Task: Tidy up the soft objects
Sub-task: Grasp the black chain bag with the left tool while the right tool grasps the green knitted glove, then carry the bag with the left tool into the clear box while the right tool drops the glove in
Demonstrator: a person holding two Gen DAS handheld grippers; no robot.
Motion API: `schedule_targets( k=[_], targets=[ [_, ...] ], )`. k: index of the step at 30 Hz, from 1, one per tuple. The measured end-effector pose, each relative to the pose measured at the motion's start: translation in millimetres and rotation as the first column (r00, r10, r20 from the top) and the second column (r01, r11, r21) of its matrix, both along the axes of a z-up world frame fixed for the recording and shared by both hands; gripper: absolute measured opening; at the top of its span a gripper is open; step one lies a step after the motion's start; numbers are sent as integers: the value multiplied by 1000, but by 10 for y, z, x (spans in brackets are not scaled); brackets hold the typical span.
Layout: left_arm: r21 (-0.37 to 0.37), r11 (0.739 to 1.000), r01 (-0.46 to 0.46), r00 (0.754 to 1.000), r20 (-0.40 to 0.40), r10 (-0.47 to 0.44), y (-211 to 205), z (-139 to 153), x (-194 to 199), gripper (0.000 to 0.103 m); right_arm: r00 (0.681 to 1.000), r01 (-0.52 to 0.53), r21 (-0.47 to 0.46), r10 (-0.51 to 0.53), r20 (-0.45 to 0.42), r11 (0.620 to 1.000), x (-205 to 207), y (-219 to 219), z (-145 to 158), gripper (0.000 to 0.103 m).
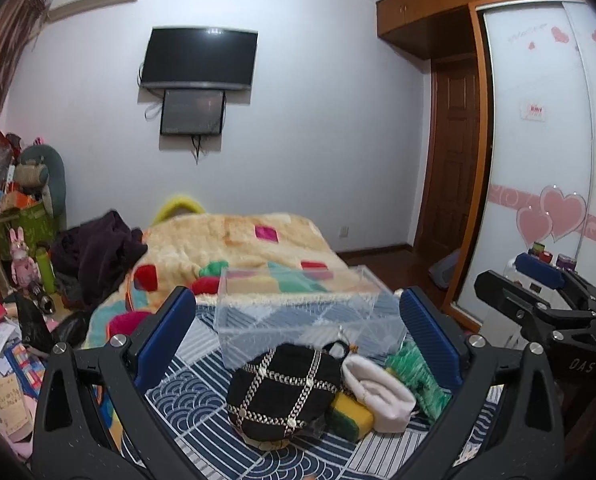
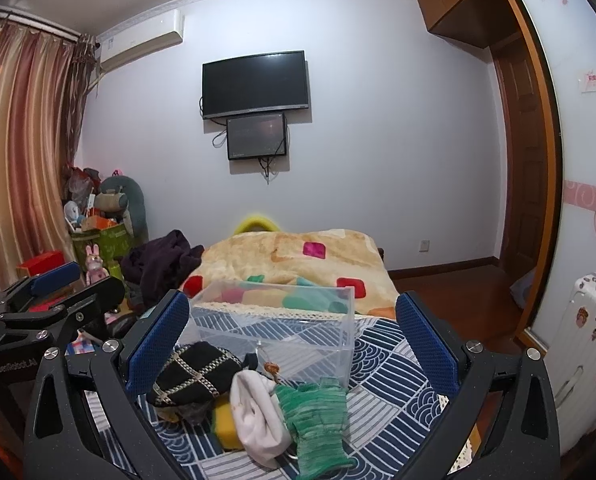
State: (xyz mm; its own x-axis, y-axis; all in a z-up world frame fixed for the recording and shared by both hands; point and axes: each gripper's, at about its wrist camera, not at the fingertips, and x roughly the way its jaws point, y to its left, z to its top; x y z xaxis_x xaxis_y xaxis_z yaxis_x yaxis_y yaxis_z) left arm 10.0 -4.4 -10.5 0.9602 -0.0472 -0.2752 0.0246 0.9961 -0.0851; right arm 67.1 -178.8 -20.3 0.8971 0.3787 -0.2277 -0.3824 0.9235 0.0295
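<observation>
Soft objects lie in a heap on a blue-and-white patterned cloth (image 1: 202, 364): a black hat with gold chain grid (image 1: 284, 390), a white rolled cloth (image 1: 378, 388), a green knitted piece (image 1: 418, 376) and a yellow-green sponge (image 1: 348, 414). Behind them stands an empty clear plastic box (image 1: 306, 312). My left gripper (image 1: 298, 344) is open above the heap, empty. In the right wrist view my right gripper (image 2: 294, 352) is open and empty over the hat (image 2: 196, 374), white cloth (image 2: 258, 412), green piece (image 2: 318, 420), sponge (image 2: 226, 424) and box (image 2: 278, 332).
A beige blanket with coloured squares (image 2: 298, 264) covers the bed behind the box. Dark clothes (image 2: 162, 264) and clutter with toys (image 2: 106, 220) sit at the left. A white suitcase (image 2: 582, 360) and wardrobe stand at the right. A TV (image 2: 256, 84) hangs on the wall.
</observation>
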Motion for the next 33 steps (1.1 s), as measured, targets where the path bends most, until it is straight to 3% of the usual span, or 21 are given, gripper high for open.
schedule_targets(
  k=[9,13,19,26,31,33],
  targets=[
    [22,1000,-16,987,-159,19,57,-455,340,103,990,24,-41,-29,-140,999,293,-81,-373,103],
    [-16,1000,-27,968,-251,22,137,-717,521,103,970,27,-47,-37,-239,999,440,-156,-587,103],
    [-103,994,-21,951,-309,-12,270,-952,650,103,937,39,-64,-59,-346,997,545,-234,-815,101],
    [-140,990,3,940,-339,-50,312,-1049,718,66,900,-10,-20,0,-435,1000,591,-248,-922,75],
    [-139,990,13,935,-350,-61,300,-1080,725,45,888,-65,25,70,-455,998,576,-222,-928,45],
    [-152,988,8,934,-352,-62,326,-1080,719,32,885,-83,47,96,-455,995,571,-219,-927,38]
  ],
)
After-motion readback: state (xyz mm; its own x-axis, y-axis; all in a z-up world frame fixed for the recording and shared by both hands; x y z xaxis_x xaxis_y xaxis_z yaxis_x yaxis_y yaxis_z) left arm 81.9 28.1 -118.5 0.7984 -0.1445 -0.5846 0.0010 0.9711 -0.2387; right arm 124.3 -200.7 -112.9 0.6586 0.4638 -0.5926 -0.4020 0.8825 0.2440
